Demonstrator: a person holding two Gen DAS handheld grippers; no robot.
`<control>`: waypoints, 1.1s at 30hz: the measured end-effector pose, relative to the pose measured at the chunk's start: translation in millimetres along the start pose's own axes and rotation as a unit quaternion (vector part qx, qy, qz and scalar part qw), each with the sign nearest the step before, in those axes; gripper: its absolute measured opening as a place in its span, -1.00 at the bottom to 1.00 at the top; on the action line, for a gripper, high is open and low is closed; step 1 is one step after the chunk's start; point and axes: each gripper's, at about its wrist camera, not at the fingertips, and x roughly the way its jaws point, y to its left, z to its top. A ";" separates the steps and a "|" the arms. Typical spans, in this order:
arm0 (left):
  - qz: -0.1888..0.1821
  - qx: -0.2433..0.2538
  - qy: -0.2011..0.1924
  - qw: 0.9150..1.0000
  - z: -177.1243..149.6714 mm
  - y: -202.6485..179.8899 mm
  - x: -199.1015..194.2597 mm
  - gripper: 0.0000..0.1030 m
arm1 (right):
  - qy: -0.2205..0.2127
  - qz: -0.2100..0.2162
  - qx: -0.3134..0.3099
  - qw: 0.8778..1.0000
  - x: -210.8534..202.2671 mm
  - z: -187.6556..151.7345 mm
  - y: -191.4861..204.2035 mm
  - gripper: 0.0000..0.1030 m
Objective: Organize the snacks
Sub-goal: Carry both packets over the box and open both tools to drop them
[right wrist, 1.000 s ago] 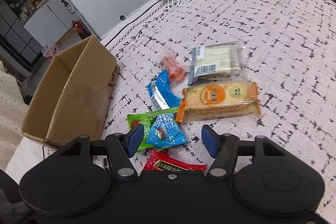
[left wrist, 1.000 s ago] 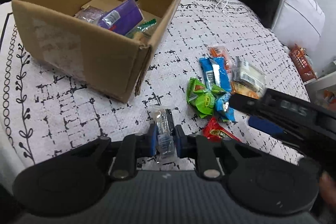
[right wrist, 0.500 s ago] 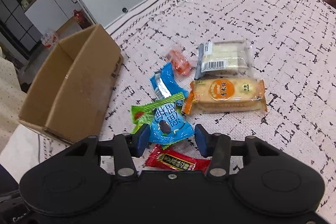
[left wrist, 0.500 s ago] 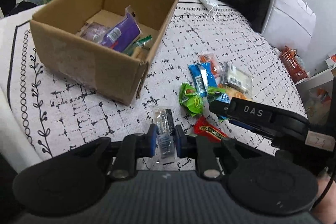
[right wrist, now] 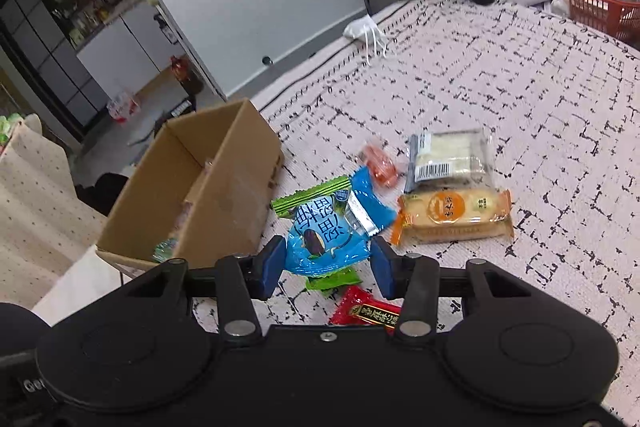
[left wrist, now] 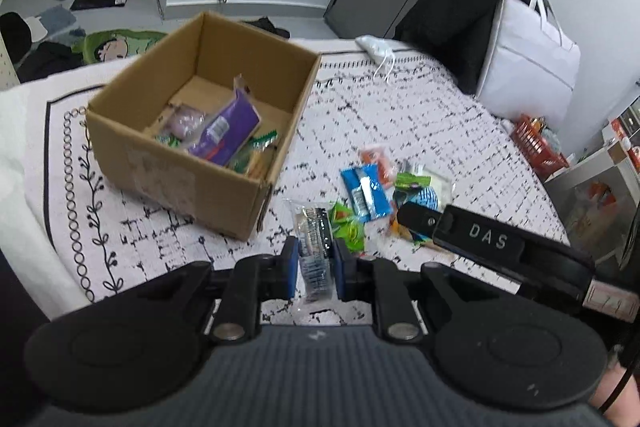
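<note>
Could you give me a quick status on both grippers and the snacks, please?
Left gripper shut on clear packet. Right gripper shut on blue packet. Box part-filled, way clear; other snacks on cloth.

We're seeing a brown cardboard box [left wrist: 180, 163], a purple packet [left wrist: 228, 135] inside, a blue wrapper [right wrist: 324, 239], an orange biscuit pack [right wrist: 452, 215], and black dashes criss-crossing the white cloth [right wrist: 500, 87].

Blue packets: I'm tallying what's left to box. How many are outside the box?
2. The held packet sits in the right gripper, whose jaws have just been closing on it; the second packet lies on the cloth behind it. Others may be hidden.
</note>
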 end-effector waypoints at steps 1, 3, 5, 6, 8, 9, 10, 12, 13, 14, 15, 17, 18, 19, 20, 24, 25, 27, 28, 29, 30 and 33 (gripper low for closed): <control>-0.001 0.000 -0.004 1.000 1.9 -0.6 -3.4 -0.67 | -0.005 0.002 0.002 1.000 -3.1 0.9 0.3 -0.12; 0.000 0.003 -0.016 1.000 5.7 -1.3 -11.3 -0.67 | -0.017 0.009 0.005 1.000 -10.3 2.6 1.4 -0.12; 0.001 0.002 -0.025 1.000 9.2 -0.8 -17.5 -0.67 | -0.026 0.014 0.003 1.000 -16.4 4.5 3.8 -0.12; 0.002 0.001 -0.029 1.000 11.1 0.1 -20.4 -0.67 | -0.032 0.017 0.001 0.999 -19.8 6.0 5.4 -0.12; 0.003 -0.002 -0.037 0.999 14.8 1.5 -25.2 -0.67 | -0.040 0.023 0.000 0.999 -24.7 8.2 7.8 -0.12; 0.004 -0.003 -0.040 0.999 16.8 2.2 -27.3 -0.67 | -0.043 0.025 -0.002 0.999 -26.7 9.2 9.1 -0.12; 0.005 -0.004 -0.044 0.999 18.6 3.0 -29.6 -0.67 | -0.046 0.027 -0.004 0.999 -28.2 9.8 10.4 -0.12; 0.005 -0.008 -0.047 0.999 22.0 5.8 -33.4 -0.67 | -0.054 0.031 -0.006 0.998 -32.4 11.6 13.0 -0.12; 0.004 -0.011 -0.049 0.999 23.6 7.6 -35.4 -0.67 | -0.057 0.033 -0.006 0.998 -34.5 12.2 14.7 -0.12; 0.004 -0.012 -0.051 0.999 25.4 8.8 -37.4 -0.67 | -0.061 0.035 -0.007 0.998 -36.5 12.5 16.1 -0.12; 0.004 -0.012 -0.053 0.998 27.0 10.0 -39.7 -0.67 | -0.064 0.037 -0.008 0.997 -38.7 13.2 18.2 -0.12; 0.003 -0.013 -0.057 0.998 30.5 12.6 -43.6 -0.67 | -0.071 0.039 -0.015 0.997 -42.9 14.0 23.2 -0.12; 0.002 -0.014 -0.059 0.998 32.6 14.3 -45.4 -0.67 | -0.075 0.040 -0.022 0.996 -44.9 15.1 26.7 -0.12; 0.001 -0.015 -0.062 0.998 34.3 15.4 -46.9 -0.67 | -0.080 0.040 -0.026 0.996 -47.1 16.2 29.5 -0.12; 0.001 -0.015 -0.064 0.998 36.3 16.8 -48.3 -0.67 | -0.087 0.040 -0.030 0.995 -49.6 17.1 32.6 -0.12; -0.003 -0.022 -0.069 0.997 45.3 26.2 -53.1 -0.67 | -0.109 0.048 -0.040 0.992 -56.9 22.8 41.6 -0.12; -0.003 -0.025 -0.071 0.997 47.5 28.6 -54.3 -0.67 | -0.112 0.049 -0.043 0.992 -57.7 23.8 44.0 -0.12; -0.003 -0.029 -0.074 0.997 52.4 33.1 -56.1 -0.67 | -0.118 0.052 -0.048 0.991 -58.0 25.0 48.2 -0.12; -0.005 -0.031 -0.075 0.997 55.2 35.8 -56.4 -0.67 | -0.122 0.054 -0.048 0.990 -58.1 25.2 50.0 -0.12; -0.006 -0.034 -0.075 0.997 57.9 38.0 -56.7 -0.67 | -0.127 0.055 -0.047 0.989 -58.0 26.0 51.7 -0.12; -0.006 -0.036 -0.077 0.996 61.4 40.8 -56.9 -0.67 | -0.132 0.055 -0.047 0.989 -58.4 26.5 53.4 -0.12; -0.008 -0.043 -0.085 0.995 70.7 49.1 -56.6 -0.67 | -0.144 0.061 -0.043 0.987 -56.6 27.8 57.6 -0.12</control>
